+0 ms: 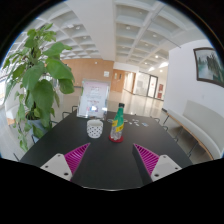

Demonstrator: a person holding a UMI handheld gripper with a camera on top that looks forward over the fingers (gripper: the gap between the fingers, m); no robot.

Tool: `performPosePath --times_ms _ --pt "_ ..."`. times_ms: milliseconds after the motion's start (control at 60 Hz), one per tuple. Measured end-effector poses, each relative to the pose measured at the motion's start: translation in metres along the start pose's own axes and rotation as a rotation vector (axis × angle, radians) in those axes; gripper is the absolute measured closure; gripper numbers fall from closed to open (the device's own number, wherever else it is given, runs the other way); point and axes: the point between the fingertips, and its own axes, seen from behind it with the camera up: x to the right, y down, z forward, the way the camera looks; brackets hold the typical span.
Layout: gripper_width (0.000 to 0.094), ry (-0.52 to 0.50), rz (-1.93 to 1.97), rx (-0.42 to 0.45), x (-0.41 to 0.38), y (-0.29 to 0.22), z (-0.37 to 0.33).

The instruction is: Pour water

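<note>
Bottle [118,122] with a green cap and red-yellow label is seen upright on the dark table [105,165], just ahead of the fingers and slightly toward the right one. Likely light plastic, partly filled, so some give under squeeze is expected; the wall is probably smooth, the label band less slippery. Grip is best taken mid-body on the label, below the neck, so tilt can be controlled.

Cup [94,128], pale and patterned, is placed just beside the bottle on its left, apart from it. Probably light and easily knocked over.

Gripper [105,160] is held wide open with nothing between the fingers; the magenta pads [76,155] are spread well apart. It is posed level, low over the table and aimed forward, short of both items.

A potted plant [35,85] is seen left; chairs and a framed picture [209,65] lie beyond.
</note>
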Motion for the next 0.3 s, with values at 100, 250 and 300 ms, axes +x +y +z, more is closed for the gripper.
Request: performPosePath --times_ms 100,250,300 --pt "0.0078 0.007 0.005 0.001 -0.001 0.001 -0.012" --pt "0.0081 0.006 0.013 0.025 -0.004 -0.005 -0.022" --pt "0.008 0.008 0.019 0.018 -0.005 -0.003 -0.023"
